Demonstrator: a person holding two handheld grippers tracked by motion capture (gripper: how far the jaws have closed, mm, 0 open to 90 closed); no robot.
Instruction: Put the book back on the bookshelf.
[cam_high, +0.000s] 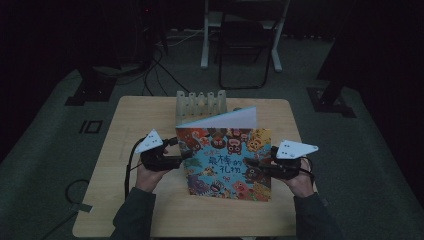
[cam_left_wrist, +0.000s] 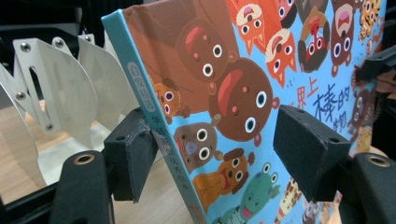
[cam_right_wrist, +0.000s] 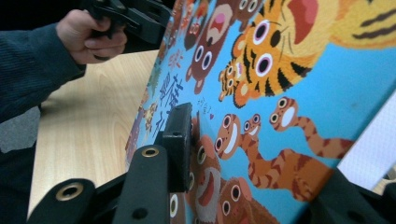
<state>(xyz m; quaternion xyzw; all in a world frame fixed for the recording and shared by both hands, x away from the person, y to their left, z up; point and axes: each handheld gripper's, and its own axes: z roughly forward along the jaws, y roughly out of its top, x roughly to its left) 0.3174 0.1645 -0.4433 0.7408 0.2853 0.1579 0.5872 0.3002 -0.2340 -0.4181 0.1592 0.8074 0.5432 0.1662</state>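
A picture book (cam_high: 225, 160) with a blue cover full of cartoon animals is tilted up off the wooden table (cam_high: 130, 125), its top edge raised and a white page showing behind it. My left gripper (cam_high: 181, 156) is at the spine side. In the left gripper view (cam_left_wrist: 219, 140) the teal spine slants between the pads, one pad behind it and one on the cover (cam_left_wrist: 224, 84). My right gripper (cam_high: 251, 163) is shut on the opposite edge. In the right gripper view (cam_right_wrist: 261, 154) one pad lies flat on the cover (cam_right_wrist: 280, 93) and the other jaw sits behind the book.
A pale rack with upright dividers (cam_high: 200, 102) stands just behind the book, close on the left in the left gripper view (cam_left_wrist: 60, 88). A folding chair (cam_high: 245, 45) and stand legs are on the dark floor beyond the table. Cables (cam_high: 75, 190) lie left of it.
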